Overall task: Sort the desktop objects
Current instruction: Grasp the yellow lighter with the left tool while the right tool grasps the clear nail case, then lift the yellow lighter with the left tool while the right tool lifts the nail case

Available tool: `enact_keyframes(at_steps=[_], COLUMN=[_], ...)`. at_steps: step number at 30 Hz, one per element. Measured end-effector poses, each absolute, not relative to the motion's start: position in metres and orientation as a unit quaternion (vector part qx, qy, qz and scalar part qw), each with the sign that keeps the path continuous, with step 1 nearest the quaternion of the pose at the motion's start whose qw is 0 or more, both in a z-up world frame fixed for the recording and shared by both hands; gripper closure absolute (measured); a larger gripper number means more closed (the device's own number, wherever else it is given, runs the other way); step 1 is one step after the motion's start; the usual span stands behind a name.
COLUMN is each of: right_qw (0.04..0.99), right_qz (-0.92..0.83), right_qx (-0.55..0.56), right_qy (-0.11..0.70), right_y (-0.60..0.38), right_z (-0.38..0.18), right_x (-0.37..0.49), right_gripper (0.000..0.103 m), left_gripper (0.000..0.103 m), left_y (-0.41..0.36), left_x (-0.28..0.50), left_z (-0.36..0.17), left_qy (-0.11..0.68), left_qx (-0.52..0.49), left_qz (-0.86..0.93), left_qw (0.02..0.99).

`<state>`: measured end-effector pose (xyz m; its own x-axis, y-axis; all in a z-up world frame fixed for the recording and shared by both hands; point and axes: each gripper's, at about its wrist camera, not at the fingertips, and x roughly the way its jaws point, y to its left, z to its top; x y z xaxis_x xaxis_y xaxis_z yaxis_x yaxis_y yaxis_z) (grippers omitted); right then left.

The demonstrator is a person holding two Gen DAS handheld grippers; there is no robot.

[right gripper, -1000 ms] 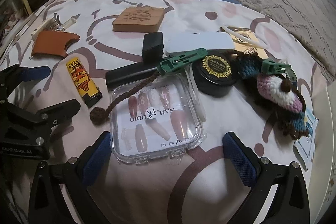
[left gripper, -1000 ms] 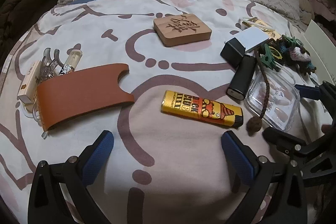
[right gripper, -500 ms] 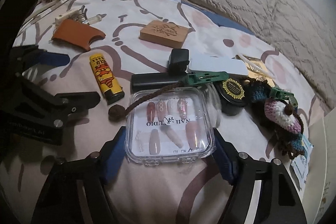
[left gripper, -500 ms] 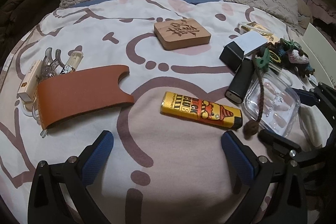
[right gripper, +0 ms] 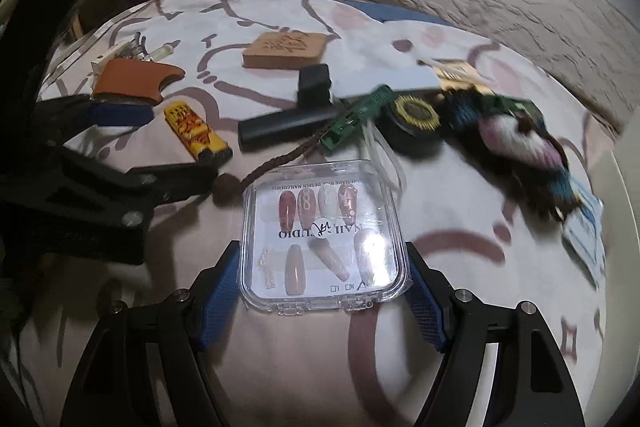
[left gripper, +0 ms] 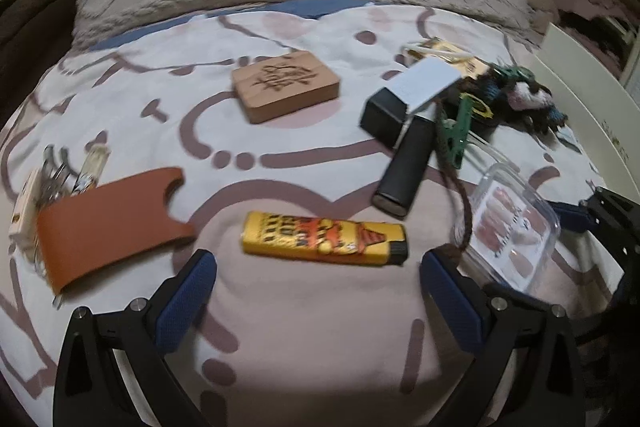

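Two blue pads of my right gripper (right gripper: pixel 322 291) clamp the clear press-on nail box (right gripper: pixel 322 237) by its side walls, box lying flat on the bedspread (right gripper: pixel 460 267), while my left gripper (left gripper: pixel 316 291) hangs released just short of the yellow lighter (left gripper: pixel 324 237), which lies crosswise.

From my right wrist view, the crocheted toy (right gripper: pixel 516 143) beside the black round tin (right gripper: pixel 412 123) smears into blur, and its shape escapes me. The paper packet (right gripper: pixel 584 231) beyond that toy is also blurred. In my left wrist view, the brown leather sleeve (left gripper: pixel 108 223) covers most of the small items (left gripper: pixel 60 171) behind it.
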<state>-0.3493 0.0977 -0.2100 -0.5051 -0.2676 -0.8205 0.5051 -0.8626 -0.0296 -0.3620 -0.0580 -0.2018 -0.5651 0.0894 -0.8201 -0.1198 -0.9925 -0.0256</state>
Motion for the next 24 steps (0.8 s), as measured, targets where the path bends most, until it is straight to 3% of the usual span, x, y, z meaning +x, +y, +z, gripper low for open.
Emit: enact_keyframes(at_steps=[8, 12, 24], right_qw=[0.217, 0.212, 0.177], right_qz=[-0.863, -0.868, -0.875], right_qx=[0.439, 0.43, 0.434], right_qy=[0.124, 0.128, 0.118], right_y=[0.102, 0.101, 0.109], right_z=[-0.213, -0.213, -0.21], right_x=[-0.344, -0.341, -0.325], right_gripper=[0.027, 0.027, 0.027], left_gripper=[0.004, 0.022, 0.022], left_y=[-0.054, -0.056, -0.045], left_x=[-0.37, -0.367, -0.34], left_z=[-0.203, -0.2, -0.196], left_qy=[0.017, 0.017, 0.025], left_qx=[-0.458, -0.447, -0.46], left_qz=[0.887, 0.893, 0.886], left_qw=[0.056, 0.05, 0.05])
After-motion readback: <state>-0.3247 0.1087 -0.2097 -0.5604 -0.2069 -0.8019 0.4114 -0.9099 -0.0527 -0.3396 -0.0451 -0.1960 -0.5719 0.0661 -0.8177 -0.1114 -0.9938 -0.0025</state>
